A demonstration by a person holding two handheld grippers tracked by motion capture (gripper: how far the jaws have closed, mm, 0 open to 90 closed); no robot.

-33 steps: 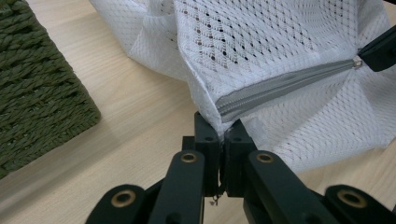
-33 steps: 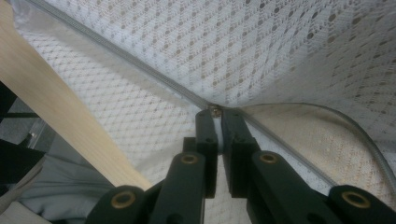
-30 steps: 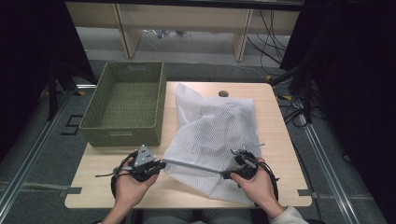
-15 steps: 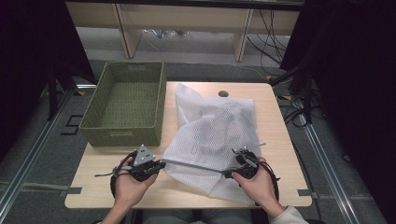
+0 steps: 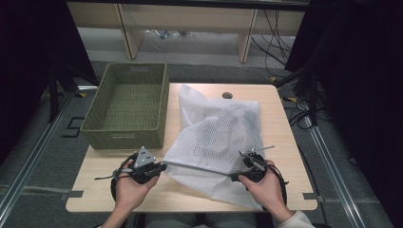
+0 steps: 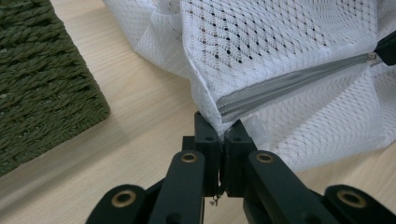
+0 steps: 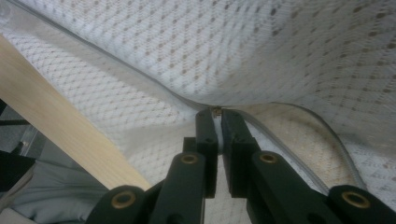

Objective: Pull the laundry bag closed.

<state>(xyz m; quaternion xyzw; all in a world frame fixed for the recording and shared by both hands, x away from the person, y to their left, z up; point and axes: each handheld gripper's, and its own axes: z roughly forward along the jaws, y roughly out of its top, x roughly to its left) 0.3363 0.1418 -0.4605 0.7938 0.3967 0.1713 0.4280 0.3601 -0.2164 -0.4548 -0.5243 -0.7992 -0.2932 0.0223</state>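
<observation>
High view: white mesh bag (image 5: 221, 137) flat on counter (image 5: 95, 190), zipper (image 5: 197, 166) stretched between both hands. Left gripper view: fingers (image 6: 205, 140) pinched tight on bag corner. Right gripper view: fingers (image 7: 233, 128) nipped on zipper tab (image 7: 217, 110). Best to pull slow, straight.

My high view sits above the near edge, looking forward and down over the whole worktop (image 5: 199, 199), with the basket (image 5: 126, 107) at 10 o'clock. My left gripper view rides low and very close, facing along its jaws at the mesh bag (image 6: 280, 60) and its zipper (image 6: 289, 86). My right gripper view is nearer still, pressed against that bag. All three views share the bag; the left also catches the basket.
</observation>
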